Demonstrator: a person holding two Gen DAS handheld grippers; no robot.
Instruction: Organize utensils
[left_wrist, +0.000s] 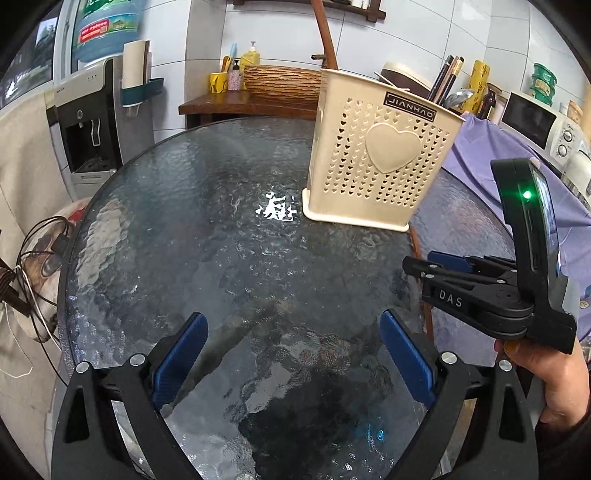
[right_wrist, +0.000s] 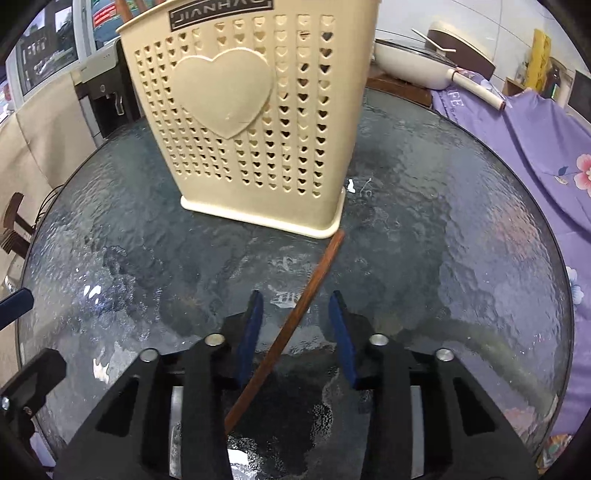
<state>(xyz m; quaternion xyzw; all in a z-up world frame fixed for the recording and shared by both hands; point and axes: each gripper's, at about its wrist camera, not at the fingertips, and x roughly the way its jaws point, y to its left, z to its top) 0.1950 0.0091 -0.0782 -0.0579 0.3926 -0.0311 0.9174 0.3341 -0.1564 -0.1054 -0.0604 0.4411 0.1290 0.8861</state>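
Both views: even, moderately bright indoor light, soft shadows only. Left wrist view: blown-out white glare spot on the glass bench (left_wrist: 207, 229) just left of the holder (left_wrist: 376, 155); smaller glints in the right wrist view. Rippled glass smears reflections. Strong fisheye bending, black vignette at corners. Focus acceptable centrally; edges soft. Green LED (left_wrist: 527, 194) blooms slightly.

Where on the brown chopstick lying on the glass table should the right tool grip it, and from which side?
Grip the chopstick on its middle shaft, coming down from above. It lies flat on the glass table, running diagonally with its far end near the corner of the beige holder. The open right tool already straddles it; the fingers should turn to close across the thin shaft, not along it.
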